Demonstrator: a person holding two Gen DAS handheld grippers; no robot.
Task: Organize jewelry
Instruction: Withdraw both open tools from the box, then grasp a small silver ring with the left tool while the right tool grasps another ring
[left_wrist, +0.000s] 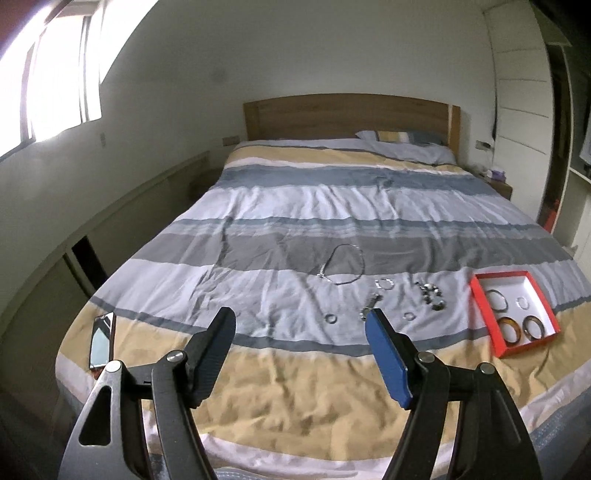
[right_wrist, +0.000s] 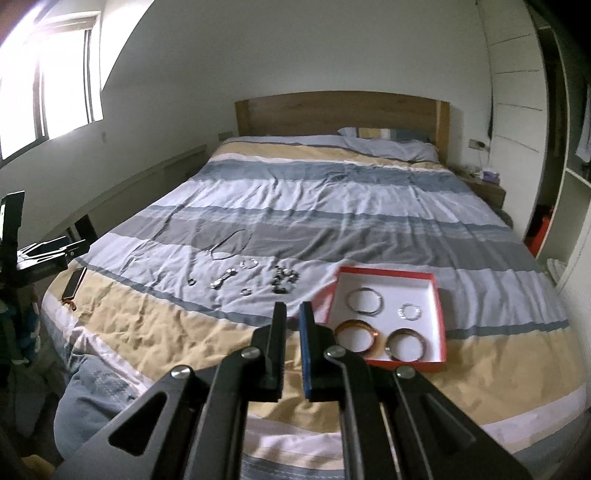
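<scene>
Loose jewelry lies on the striped bed cover: a chain necklace (left_wrist: 343, 266) (right_wrist: 231, 243), a small silver bracelet (left_wrist: 384, 283), a metal link piece (left_wrist: 369, 304), a beaded cluster (left_wrist: 432, 295) (right_wrist: 284, 280) and two small rings (left_wrist: 330, 318) (left_wrist: 408, 315). A red box (left_wrist: 480, 306) (right_wrist: 384, 272) with a white inside holds a silver bangle (right_wrist: 365, 301), a small bracelet (right_wrist: 409, 311), an amber bangle (right_wrist: 356, 334) and a dark bangle (right_wrist: 406, 339). My left gripper (left_wrist: 301, 315) hangs open and empty, well short of the rings. My right gripper (right_wrist: 293, 307) is shut on nothing, left of the box.
A phone (left_wrist: 101, 339) (right_wrist: 75, 282) lies near the bed's left front corner. The bed runs back to a wooden headboard (left_wrist: 347, 114) and a pillow. A low ledge follows the left wall; a wardrobe and nightstand stand at the right.
</scene>
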